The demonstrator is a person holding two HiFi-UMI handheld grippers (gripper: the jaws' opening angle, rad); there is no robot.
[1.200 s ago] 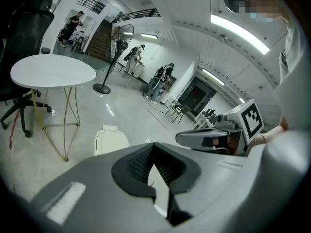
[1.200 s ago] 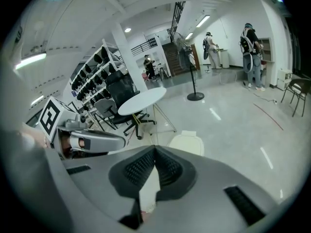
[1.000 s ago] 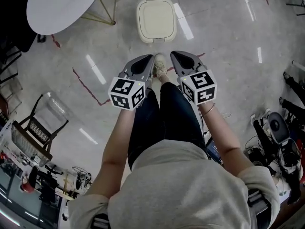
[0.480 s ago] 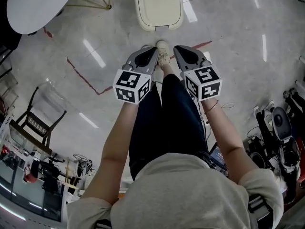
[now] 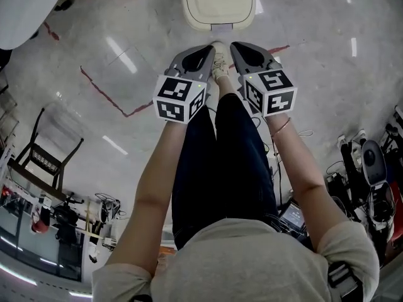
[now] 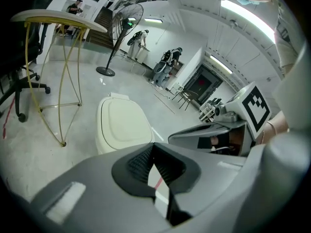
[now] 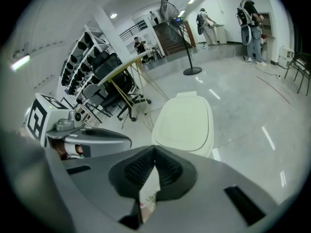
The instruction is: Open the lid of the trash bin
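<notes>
While both claws are pressed together and empty, the left gripper (image 5: 210, 47) and right gripper (image 5: 235, 45) hang side by side above the person's shoe (image 5: 219, 65). The cream trash bin (image 5: 218, 2) stands on the floor (image 5: 327, 74) just ahead, its lid (image 7: 184, 123) flat and closed. It looks like light, stiff, smooth plastic, probably best lifted under the near front lip; its long axis runs away from the person, with the hinge apparently at the far end.
</notes>
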